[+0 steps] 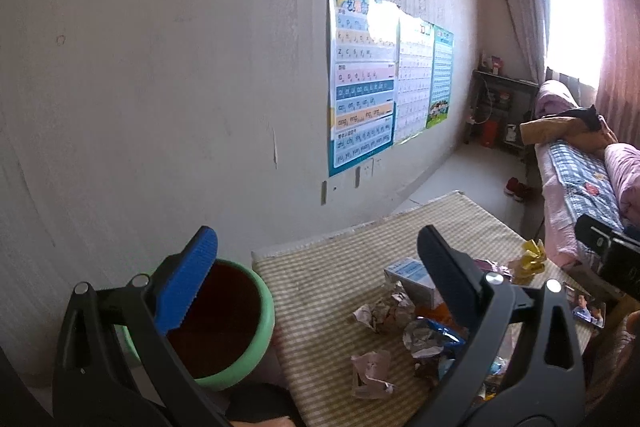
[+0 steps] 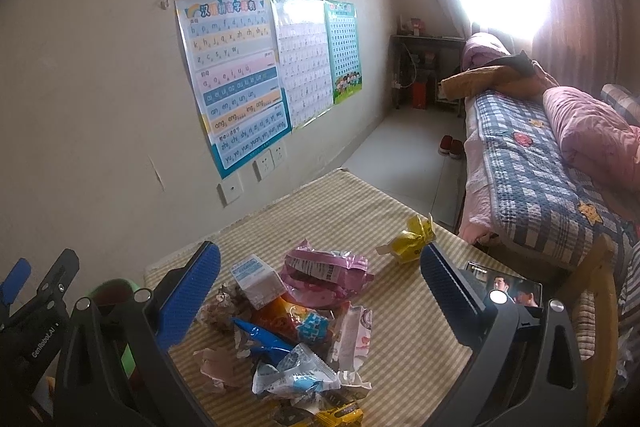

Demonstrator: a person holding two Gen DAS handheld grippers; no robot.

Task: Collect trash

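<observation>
A heap of trash lies on the striped table [image 2: 320,211]: a pink bag [image 2: 324,273], a small white-and-blue box [image 2: 256,279], crumpled paper [image 2: 216,367], blue wrappers [image 2: 296,373] and a yellow wrapper [image 2: 412,239] set apart. A green-rimmed bin [image 1: 228,323] stands at the table's left edge. My left gripper [image 1: 316,275] is open and holds nothing, one finger over the bin, the other over the box [image 1: 412,275]. Above the heap my right gripper [image 2: 320,275] is open with nothing between its fingers. The left gripper's body [image 2: 36,307] shows at that view's left edge.
A phone [image 2: 508,287] with a lit screen lies on the table's right side. A bed [image 2: 540,179] with a checked cover and pink quilts runs along the right. Posters [image 2: 236,83] hang on the wall behind the table. Red shoes [image 2: 450,147] sit on the floor.
</observation>
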